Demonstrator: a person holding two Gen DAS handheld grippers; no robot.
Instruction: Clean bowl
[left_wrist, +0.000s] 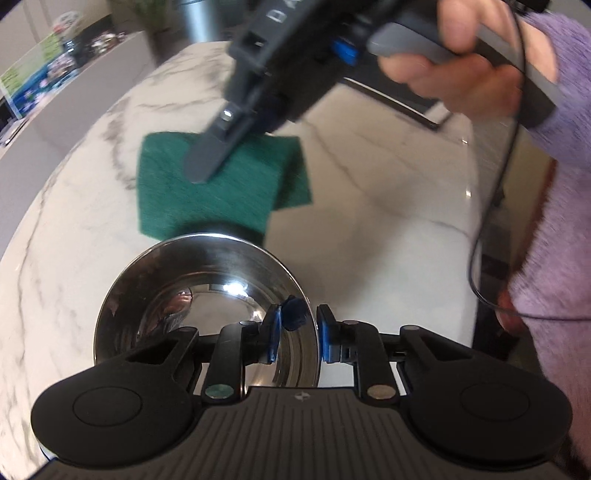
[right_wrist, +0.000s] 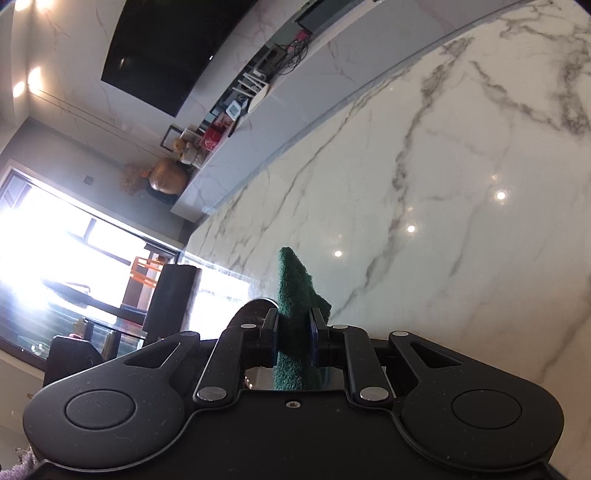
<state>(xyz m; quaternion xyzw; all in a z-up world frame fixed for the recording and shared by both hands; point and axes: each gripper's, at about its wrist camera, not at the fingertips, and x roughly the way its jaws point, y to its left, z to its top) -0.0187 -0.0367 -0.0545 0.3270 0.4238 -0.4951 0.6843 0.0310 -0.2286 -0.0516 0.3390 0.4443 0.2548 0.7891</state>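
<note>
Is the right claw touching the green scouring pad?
Touching. The right wrist view shows the right claw with both fingers pressed against the green scouring pad between them.

Shiny empty steel bowl (left_wrist: 207, 306) upright on the marble, folded green scouring pad (left_wrist: 221, 184) just beyond its rim

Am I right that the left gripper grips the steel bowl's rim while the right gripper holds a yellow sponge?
Not quite: the pad is green, not yellow. The right wrist view shows the right gripper shut on the green scouring pad. The rest holds: the left gripper clamps the bowl by its rim.
</note>
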